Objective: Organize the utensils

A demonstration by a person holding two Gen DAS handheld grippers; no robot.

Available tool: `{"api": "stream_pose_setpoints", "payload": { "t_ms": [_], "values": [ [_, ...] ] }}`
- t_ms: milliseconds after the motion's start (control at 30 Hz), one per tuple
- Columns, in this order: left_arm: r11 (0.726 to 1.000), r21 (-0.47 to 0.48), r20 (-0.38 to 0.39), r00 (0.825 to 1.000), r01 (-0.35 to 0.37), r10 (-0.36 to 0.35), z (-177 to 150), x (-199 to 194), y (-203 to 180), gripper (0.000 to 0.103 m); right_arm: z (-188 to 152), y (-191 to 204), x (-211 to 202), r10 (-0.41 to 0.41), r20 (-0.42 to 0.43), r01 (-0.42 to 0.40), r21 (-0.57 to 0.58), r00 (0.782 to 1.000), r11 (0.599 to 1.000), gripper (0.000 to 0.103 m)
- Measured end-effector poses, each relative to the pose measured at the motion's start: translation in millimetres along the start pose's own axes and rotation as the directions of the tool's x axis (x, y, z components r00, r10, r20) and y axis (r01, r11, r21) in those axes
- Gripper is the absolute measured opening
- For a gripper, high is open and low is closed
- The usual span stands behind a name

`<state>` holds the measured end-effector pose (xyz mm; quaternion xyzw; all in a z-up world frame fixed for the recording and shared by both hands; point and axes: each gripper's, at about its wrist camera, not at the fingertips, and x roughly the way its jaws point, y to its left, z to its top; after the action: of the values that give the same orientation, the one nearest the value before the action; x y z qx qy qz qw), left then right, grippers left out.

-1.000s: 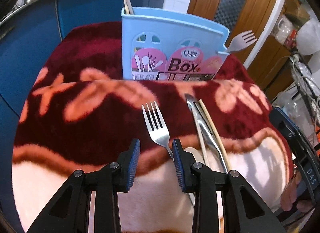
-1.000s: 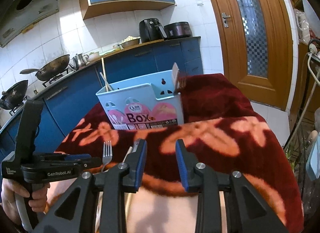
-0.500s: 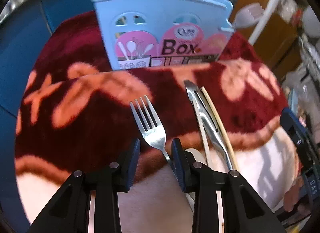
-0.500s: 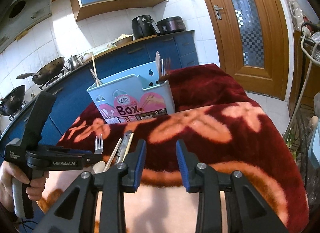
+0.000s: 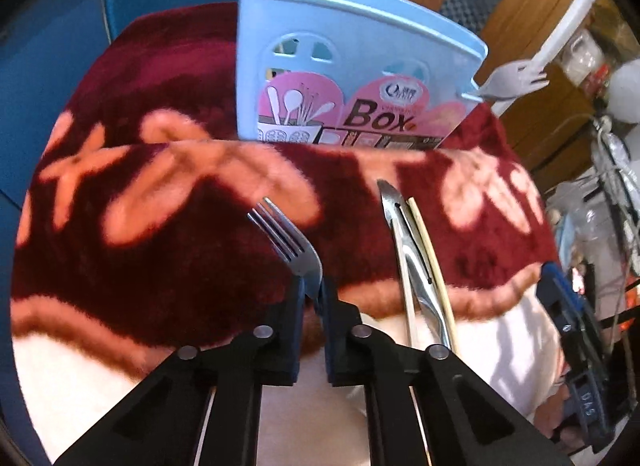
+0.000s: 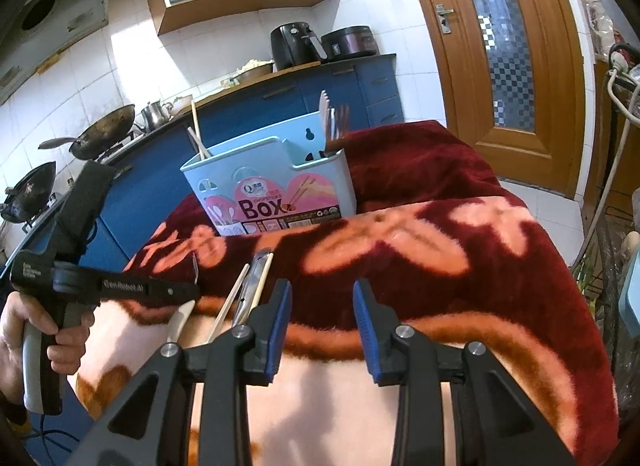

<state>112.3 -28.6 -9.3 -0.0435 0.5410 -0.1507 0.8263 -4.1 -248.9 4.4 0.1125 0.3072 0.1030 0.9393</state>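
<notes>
Already partly filled, the pale blue plastic utensil box with the pink "Box" label (image 5: 352, 61) stands at the far side of the dark red blanket with salmon flower pattern (image 5: 160, 234) that covers the bench, and it holds a pair of light wooden chopsticks (image 6: 197, 133) in its left compartment and a few pale and brown forks (image 6: 334, 121) in its right one. What is left lies loose on the blanket nearer the person: a shiny steel table knife (image 5: 408, 250) with two cream chopsticks (image 5: 430, 254) touching it on either side, and, in the right wrist view, a pale handle just left of them that I cannot identify. The step in hand concerns the silver steel fork (image 5: 290, 244): the left gripper (image 5: 312, 302) has its blue-padded fingers closed narrow on the fork's neck, tines pointing toward the box, so I judge the pick made and the carry to the box not yet done. The right gripper (image 6: 322, 326) hangs over the near right part of the blanket with its fingers wide and nothing between them. Compared with half a second ago, the left fingers, then spread on either side of the fork's handle, have shut on it, and the fork's head now looks tipped up off the blanket; the right gripper has hardly changed.
</notes>
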Motion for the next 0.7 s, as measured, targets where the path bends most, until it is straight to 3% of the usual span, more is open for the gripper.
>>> {"api": "stream_pose_setpoints", "payload": {
  "t_ms": [433, 700],
  "values": [
    [0.997, -0.042, 0.125, 0.99, 0.066, -0.061, -7, -29, 27, 0.001, 6, 23, 18, 0.064, -0.177, -0.074, -0.05, 0.982, 0.996, 0.036],
    [0.997, -0.009, 0.25, 0.966, 0.072, -0.068, -10, -53, 33, 0.001, 13, 37, 45, 0.101, -0.33, -0.122, -0.045, 0.938, 0.991, 0.034]
  ]
}}
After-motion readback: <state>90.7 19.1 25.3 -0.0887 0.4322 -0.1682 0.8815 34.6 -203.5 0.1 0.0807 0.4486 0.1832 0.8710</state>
